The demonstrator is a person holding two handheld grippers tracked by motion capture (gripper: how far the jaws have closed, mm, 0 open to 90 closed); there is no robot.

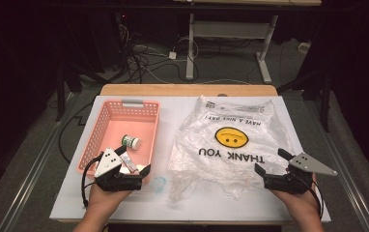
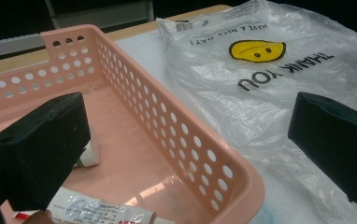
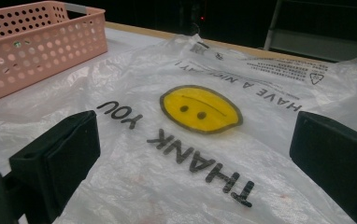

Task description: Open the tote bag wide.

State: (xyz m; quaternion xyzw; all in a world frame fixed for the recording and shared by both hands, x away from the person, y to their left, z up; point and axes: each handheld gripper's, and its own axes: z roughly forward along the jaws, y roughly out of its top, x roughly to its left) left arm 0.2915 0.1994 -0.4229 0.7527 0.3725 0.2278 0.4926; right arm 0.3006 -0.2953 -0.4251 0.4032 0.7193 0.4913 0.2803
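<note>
— On the white table top (image 1: 124, 203), seen from the high view, what lies where?
— A pink basket (image 1: 106, 116) sits at the left, with a small white jar with a green band (image 1: 131, 142) and a tube (image 1: 129, 163) inside it. A clear plastic bag (image 1: 231, 140) printed with a yellow face and THANK YOU lies flat to its right, apart from the basket. A small bluish thing sits on the table between the basket's near corner and the bag; I cannot tell what it is.
— And the tongs?
— The left gripper (image 1: 135, 170) hangs at the basket's near edge, jaws apart and nothing between them. The right gripper (image 1: 269, 163) sits at the bag's near right edge, jaws likewise apart and bare.
— From the left gripper view?
— Its two black jaws stand wide. One is over the basket (image 2: 223, 172) floor and the other over the bag (image 2: 260, 93), with the basket's perforated wall running between them. The tube (image 2: 102, 212) lies low in the basket, and a bit of the jar (image 2: 90, 154) peeps from behind the jaw over the basket.
— From the right gripper view?
— Jaws wide again, low over the bag (image 3: 200, 154), the yellow face between them farther off. Neither pad presses the plastic. The basket (image 3: 41, 42) stands at the far left.
</note>
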